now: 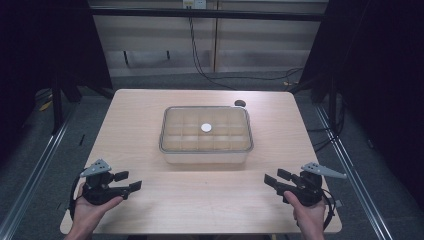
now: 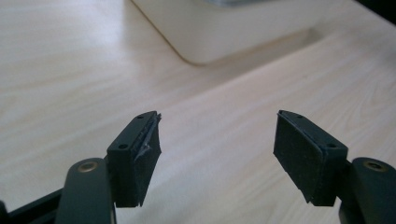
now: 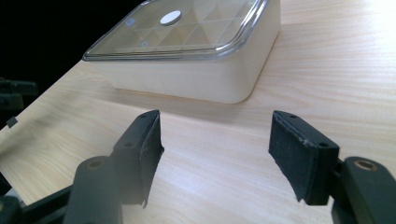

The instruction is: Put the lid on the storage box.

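The lidded box (image 1: 206, 134) sits mid-bench, at twelve o'clock from both hands. The left gripper (image 1: 131, 181) and right gripper (image 1: 272, 178) have wide, empty jaws. Reach in slowly, one each side.

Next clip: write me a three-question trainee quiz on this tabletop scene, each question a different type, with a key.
1. True or false: the clear lid is on the divided box.
2. Multiple choice: the left gripper is A) shut on the box, B) open with nothing between its jaws, C) shut on the lid.
3. Short answer: what sits at the middle of the lid?

Key
1. True.
2. B; the right gripper is open and empty too, both apart from the box, above the table.
3. A small white round disc.
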The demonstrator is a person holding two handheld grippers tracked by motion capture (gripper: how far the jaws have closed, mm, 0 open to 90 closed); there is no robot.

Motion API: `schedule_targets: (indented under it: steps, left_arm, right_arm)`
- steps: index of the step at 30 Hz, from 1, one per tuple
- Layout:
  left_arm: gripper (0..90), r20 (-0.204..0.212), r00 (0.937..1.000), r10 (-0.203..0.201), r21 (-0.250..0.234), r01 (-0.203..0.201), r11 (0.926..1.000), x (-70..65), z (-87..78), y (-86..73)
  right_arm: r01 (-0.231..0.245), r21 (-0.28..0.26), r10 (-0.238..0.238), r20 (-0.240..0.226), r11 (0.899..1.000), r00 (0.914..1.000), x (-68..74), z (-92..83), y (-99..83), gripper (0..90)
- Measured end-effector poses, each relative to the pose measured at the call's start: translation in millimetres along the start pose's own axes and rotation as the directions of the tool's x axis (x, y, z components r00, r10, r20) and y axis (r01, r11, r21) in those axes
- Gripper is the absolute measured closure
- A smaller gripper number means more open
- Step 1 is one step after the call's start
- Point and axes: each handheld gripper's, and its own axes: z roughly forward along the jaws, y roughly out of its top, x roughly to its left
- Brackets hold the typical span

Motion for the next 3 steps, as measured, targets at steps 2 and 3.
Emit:
schedule_targets:
  steps: [2, 3]
  left_arm:
    - [31.9, -0.001, 0.9999, 0.017, 0.025, -0.017, 0.9996, -0.3, 5.0, -6.3]
    - [32.0, 0.003, 0.9998, 0.02, 0.046, -0.02, 0.9987, 1.2, 7.3, -8.3]
  right_arm:
    - [-0.004, 0.004, 0.004, 0.001, 1.0, 1.0, -3.0, 0.2, -3.1, 32.9]
    - [0.004, 0.002, -0.004, 0.006, 1.0, 1.0, -5.2, 0.7, -4.5, 32.3]
